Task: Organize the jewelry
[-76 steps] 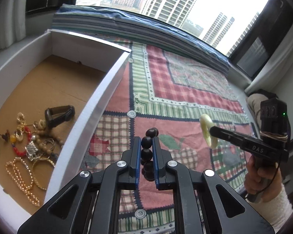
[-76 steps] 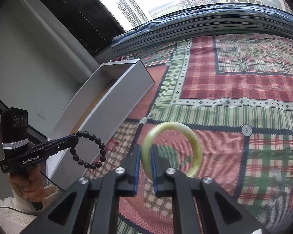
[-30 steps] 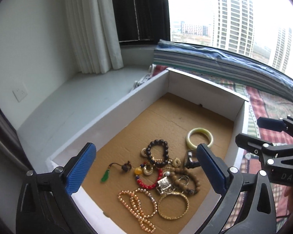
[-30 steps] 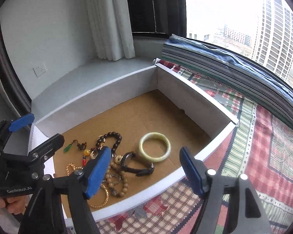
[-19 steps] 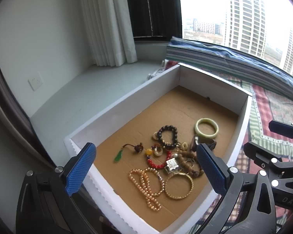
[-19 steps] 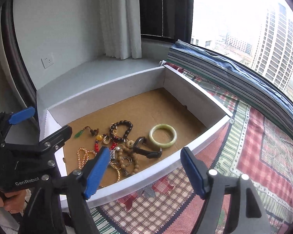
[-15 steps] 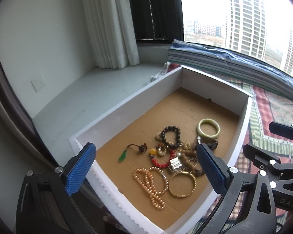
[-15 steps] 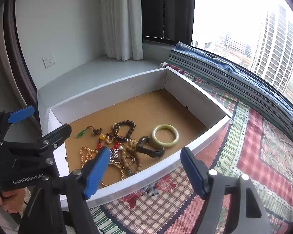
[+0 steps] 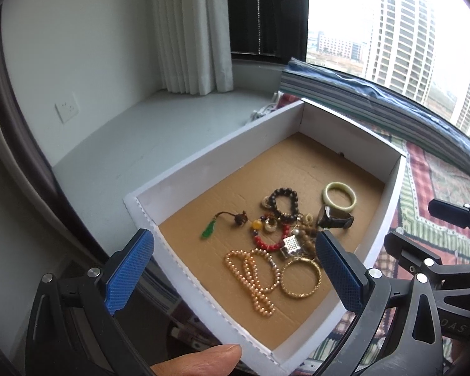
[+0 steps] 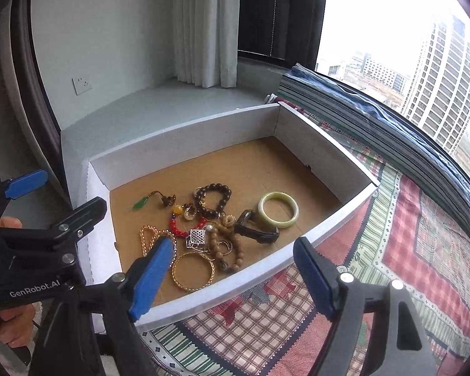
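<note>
Your left gripper (image 9: 235, 272) stands wide open with nothing between its blue pads, hovering over the near corner of the shallow white box with a brown cardboard floor (image 9: 203, 169); your right gripper (image 10: 232, 277) is also empty, its jaws opening, poised above the box's long wall where it meets the patchwork quilt in red and green checks (image 10: 407, 250). All the jewelry lies inside the box, crowded toward the end nearest you. The pale green jade bangle (image 10: 278, 209) lies flat and apart, just beside the dark wristwatch (image 10: 255, 228). The dark brown bead bracelet (image 10: 213, 199) lies behind the tangle, and the small green pendant on a dark cord (image 10: 141, 203) lies by itself toward the far long wall. The peach pearl strand (image 9: 253, 279) and the twisted gold bangle (image 9: 300, 277) lie closest to the near end wall, the gold bangle touching the heap of tan wooden beads (image 10: 232, 250) and the silver lattice charm (image 10: 197, 236). The far half of the cardboard floor is bare, giving you free room there. The box walls stand upright on all four sides. Beyond the far long wall runs a grey window ledge (image 9: 134, 144). A fingertip (image 9: 200, 360) shows at the bottom edge of the left wrist view.
</note>
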{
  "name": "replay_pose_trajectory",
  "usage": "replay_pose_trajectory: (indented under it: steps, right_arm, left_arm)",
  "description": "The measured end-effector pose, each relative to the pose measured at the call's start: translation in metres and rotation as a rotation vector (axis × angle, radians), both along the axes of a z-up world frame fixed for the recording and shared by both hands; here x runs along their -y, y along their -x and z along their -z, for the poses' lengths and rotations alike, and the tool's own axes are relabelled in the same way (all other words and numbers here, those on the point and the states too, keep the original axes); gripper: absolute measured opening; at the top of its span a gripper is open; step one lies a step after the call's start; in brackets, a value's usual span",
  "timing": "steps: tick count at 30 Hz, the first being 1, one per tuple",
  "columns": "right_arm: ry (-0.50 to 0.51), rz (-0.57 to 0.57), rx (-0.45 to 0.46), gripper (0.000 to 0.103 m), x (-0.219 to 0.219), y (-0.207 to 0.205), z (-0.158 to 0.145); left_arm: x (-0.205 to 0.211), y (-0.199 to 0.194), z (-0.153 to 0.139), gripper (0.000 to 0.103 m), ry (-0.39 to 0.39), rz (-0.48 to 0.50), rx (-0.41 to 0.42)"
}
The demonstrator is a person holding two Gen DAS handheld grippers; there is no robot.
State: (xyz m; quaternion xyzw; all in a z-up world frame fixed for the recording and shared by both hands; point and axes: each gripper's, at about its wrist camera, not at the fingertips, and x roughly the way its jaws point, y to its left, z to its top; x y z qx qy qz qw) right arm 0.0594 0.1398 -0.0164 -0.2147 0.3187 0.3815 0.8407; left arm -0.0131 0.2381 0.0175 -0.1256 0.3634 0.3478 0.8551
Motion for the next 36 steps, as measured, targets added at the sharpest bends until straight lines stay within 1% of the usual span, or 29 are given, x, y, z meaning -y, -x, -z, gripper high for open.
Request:
replay_pose_trajectory:
  steps: [5, 11, 16, 21, 29, 36]
  right_arm:
    - [0.016, 0.012, -0.008, 0.081, -0.003, 0.002, -0.006]
    - [0.032, 0.01, 0.013, 0.081, -0.004, 0.007, -0.015]
    - [0.038, 0.013, 0.016, 0.081, -0.004, 0.005, -0.019]
    - [0.049, 0.013, 0.01, 0.081, -0.004, 0.006, -0.022]
    - [0.061, 0.02, 0.02, 0.081, -0.003, 0.006, -0.022]
    - [0.066, 0.022, 0.017, 0.081, -0.006, 0.005, -0.02]
  left_arm:
    - [-0.005, 0.01, -0.008, 0.103, 0.014, -0.043, 0.006]
    - [0.0, 0.013, -0.014, 0.103, -0.008, -0.043, 0.001]
    - [-0.001, 0.009, -0.013, 0.103, 0.028, -0.036, -0.02]
    - [-0.007, 0.009, -0.013, 0.102, 0.062, -0.053, -0.025]
    - [-0.009, 0.007, -0.01, 0.102, 0.069, -0.058, -0.036]
    - [-0.006, 0.004, -0.009, 0.102, 0.057, -0.052, -0.041]
